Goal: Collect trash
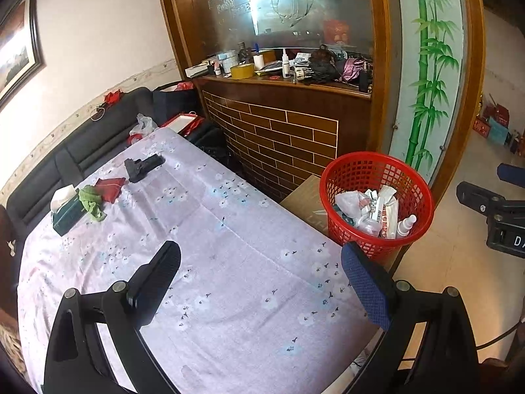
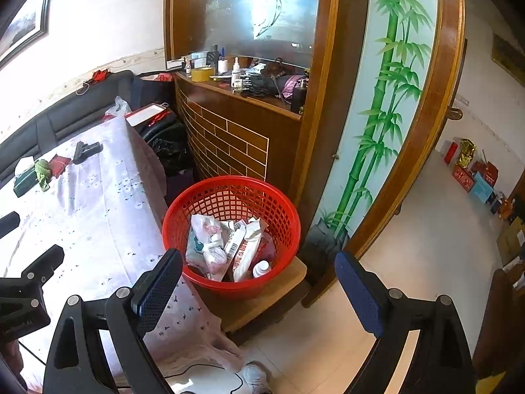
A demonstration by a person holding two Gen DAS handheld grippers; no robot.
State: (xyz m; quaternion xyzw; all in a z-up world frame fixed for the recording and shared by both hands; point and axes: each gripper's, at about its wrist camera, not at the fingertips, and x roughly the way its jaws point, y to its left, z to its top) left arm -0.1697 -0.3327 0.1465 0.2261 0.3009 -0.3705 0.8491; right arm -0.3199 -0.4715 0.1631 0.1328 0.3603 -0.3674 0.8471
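Left wrist view: left claw (image 1: 261,290) spread wide, nothing between its fingers, hovered over lilac flowered cloth on the worktop (image 1: 229,229). Red mesh basket (image 1: 375,177) stood just beyond the worktop's right edge on a wooden stool (image 1: 303,197), loaded with trash: white plastic bag (image 1: 349,203), barcoded packets, small white bottle (image 1: 407,225) leaning at the rim. Far end of worktop carried a dark tissue box (image 1: 67,215) with green rag (image 1: 92,202) draped on it, red pouch (image 1: 110,187) touching the rag, black pistol-shaped item (image 1: 144,165) just beyond. Part of right claw's body (image 1: 492,210) seen at far right above the floor. Right wrist view: right claw (image 2: 259,282) also spread wide, gripping nothing, held above the near rim of the basket (image 2: 229,193). Inside lay crumpled white bag (image 2: 210,243), white-and-red packet (image 2: 247,249), bottle cap (image 2: 261,267) near the front wall. Stool top (image 2: 282,292) under the basket, tucked against the worktop's draped side. Left claw's body (image 2: 24,290) at left edge over the cloth (image 2: 98,203). Tissue box (image 2: 24,182), rag (image 2: 42,169), pouch (image 2: 60,162) and black item (image 2: 87,151) grouped at far end, well apart from the basket.
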